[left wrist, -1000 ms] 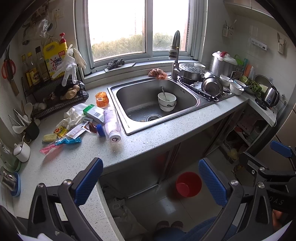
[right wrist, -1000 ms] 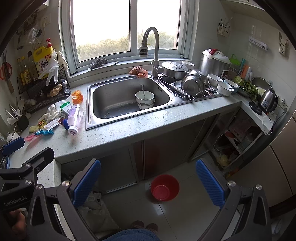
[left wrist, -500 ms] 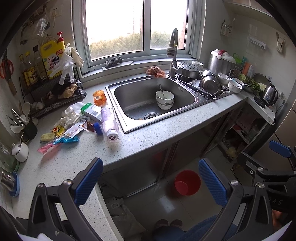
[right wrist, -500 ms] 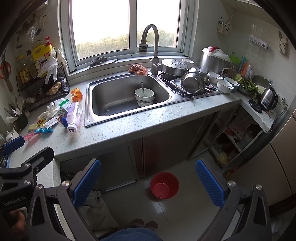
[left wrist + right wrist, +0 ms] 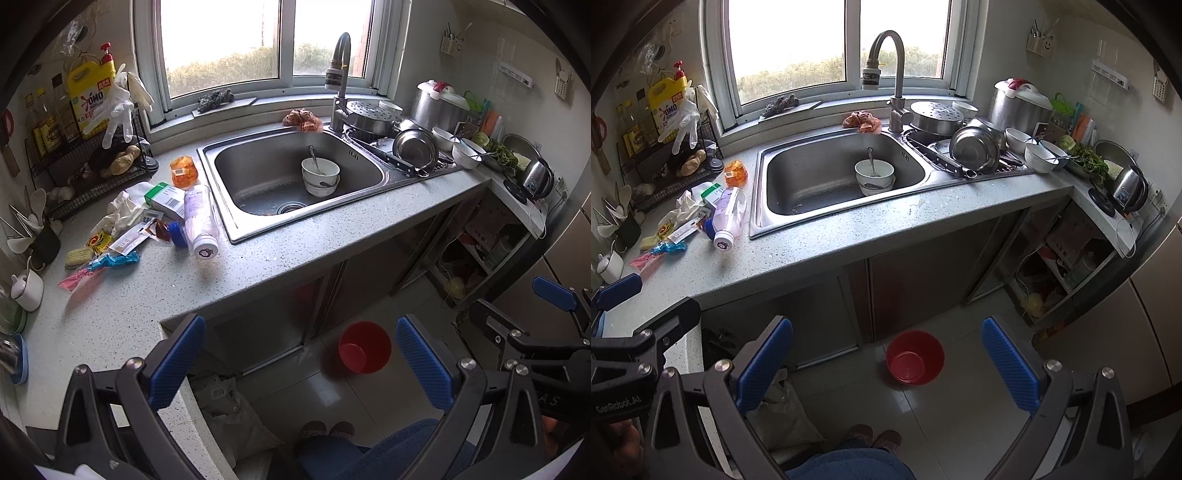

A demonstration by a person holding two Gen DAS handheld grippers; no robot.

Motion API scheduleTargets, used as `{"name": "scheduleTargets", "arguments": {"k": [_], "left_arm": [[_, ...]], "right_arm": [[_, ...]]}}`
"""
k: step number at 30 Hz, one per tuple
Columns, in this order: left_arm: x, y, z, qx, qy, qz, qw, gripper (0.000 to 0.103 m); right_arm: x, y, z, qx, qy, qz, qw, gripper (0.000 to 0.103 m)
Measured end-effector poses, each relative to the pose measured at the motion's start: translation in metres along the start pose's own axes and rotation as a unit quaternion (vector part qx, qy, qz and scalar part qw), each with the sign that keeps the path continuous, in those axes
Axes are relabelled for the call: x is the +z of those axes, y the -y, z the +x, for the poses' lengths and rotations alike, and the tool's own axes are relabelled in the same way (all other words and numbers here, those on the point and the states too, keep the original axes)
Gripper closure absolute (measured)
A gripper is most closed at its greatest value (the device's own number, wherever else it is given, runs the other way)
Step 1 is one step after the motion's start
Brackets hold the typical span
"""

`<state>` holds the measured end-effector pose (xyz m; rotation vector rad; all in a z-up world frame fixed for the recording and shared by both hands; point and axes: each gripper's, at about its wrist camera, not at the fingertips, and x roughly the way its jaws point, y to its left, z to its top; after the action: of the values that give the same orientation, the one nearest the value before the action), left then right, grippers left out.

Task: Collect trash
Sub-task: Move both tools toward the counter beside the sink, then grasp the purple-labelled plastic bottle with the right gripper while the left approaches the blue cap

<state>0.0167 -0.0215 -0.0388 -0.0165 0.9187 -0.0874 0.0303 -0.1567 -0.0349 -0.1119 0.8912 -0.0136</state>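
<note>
Trash lies on the grey counter left of the sink: a clear plastic bottle (image 5: pixel 201 219) (image 5: pixel 728 218) on its side, a green-and-white carton (image 5: pixel 165 199), an orange packet (image 5: pixel 183 171) (image 5: pixel 735 173), crumpled white paper (image 5: pixel 120 212), a blue cap (image 5: pixel 179 233) and blue and pink wrappers (image 5: pixel 112 260) (image 5: pixel 666 248). A red bucket (image 5: pixel 364 347) (image 5: pixel 915 356) stands on the floor below. My left gripper (image 5: pixel 301 363) and my right gripper (image 5: pixel 886 360) both hang open and empty in front of the counter, well short of the trash.
The steel sink (image 5: pixel 258 173) holds a stacked white bowl with a spoon (image 5: pixel 320 176). Pots, pans and bowls crowd the drainer (image 5: pixel 413 147) to its right. A wire rack with bottles and gloves (image 5: pixel 92 122) stands at the back left. A filled sack (image 5: pixel 779 410) sits under the counter.
Both views have drifted slightly; the counter and sink sit a little further off and lower in frame. Both grippers stay open, and the trash has not moved.
</note>
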Motion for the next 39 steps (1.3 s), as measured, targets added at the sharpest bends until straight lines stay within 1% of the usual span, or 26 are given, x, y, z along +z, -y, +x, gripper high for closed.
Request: {"name": "scheduleTargets", "arguments": {"k": [5, 10, 13, 17, 19, 22, 25, 29, 32, 35, 39], "left_arm": [[0.000, 0.003, 0.015, -0.009, -0.018, -0.012, 0.9997, 0.000], [0.002, 0.004, 0.024, -0.006, -0.024, -0.023, 0.9994, 0.000], [0.007, -0.001, 0.025, 0.010, -0.023, -0.033, 0.9991, 0.000], [0.014, -0.019, 0.022, 0.036, -0.019, -0.056, 0.9976, 0.000], [0.018, -0.031, 0.021, 0.051, -0.017, -0.071, 0.9960, 0.000], [0.023, -0.053, 0.020, 0.076, -0.016, -0.094, 0.9926, 0.000], [0.029, -0.080, 0.020, 0.101, -0.013, -0.116, 0.9880, 0.000], [0.041, -0.122, 0.030, 0.128, -0.013, -0.153, 0.9799, 0.000], [0.050, -0.153, 0.043, 0.141, -0.018, -0.177, 0.9739, 0.000], [0.058, -0.182, 0.058, 0.154, -0.034, -0.198, 0.9674, 0.000], [0.068, -0.221, 0.087, 0.148, -0.055, -0.221, 0.9623, 0.000]], "right_arm": [[0.001, 0.002, 0.009, -0.004, -0.015, -0.014, 1.000, 0.000], [0.006, 0.003, 0.019, 0.001, -0.023, -0.034, 0.999, 0.000], [0.012, -0.001, 0.024, 0.016, -0.022, -0.046, 0.999, 0.000], [0.028, -0.015, 0.033, 0.053, -0.022, -0.071, 0.996, 0.000], [0.037, -0.025, 0.038, 0.077, -0.020, -0.085, 0.993, 0.000], [0.048, -0.040, 0.044, 0.122, -0.030, -0.101, 0.987, 0.000], [0.064, -0.064, 0.053, 0.149, -0.021, -0.130, 0.980, 0.000], [0.087, -0.101, 0.071, 0.173, -0.019, -0.165, 0.971, 0.000], [0.103, -0.129, 0.087, 0.189, -0.033, -0.183, 0.964, 0.000], [0.118, -0.156, 0.106, 0.198, -0.047, -0.204, 0.958, 0.000], [0.135, -0.191, 0.131, 0.197, -0.061, -0.225, 0.952, 0.000]]}}
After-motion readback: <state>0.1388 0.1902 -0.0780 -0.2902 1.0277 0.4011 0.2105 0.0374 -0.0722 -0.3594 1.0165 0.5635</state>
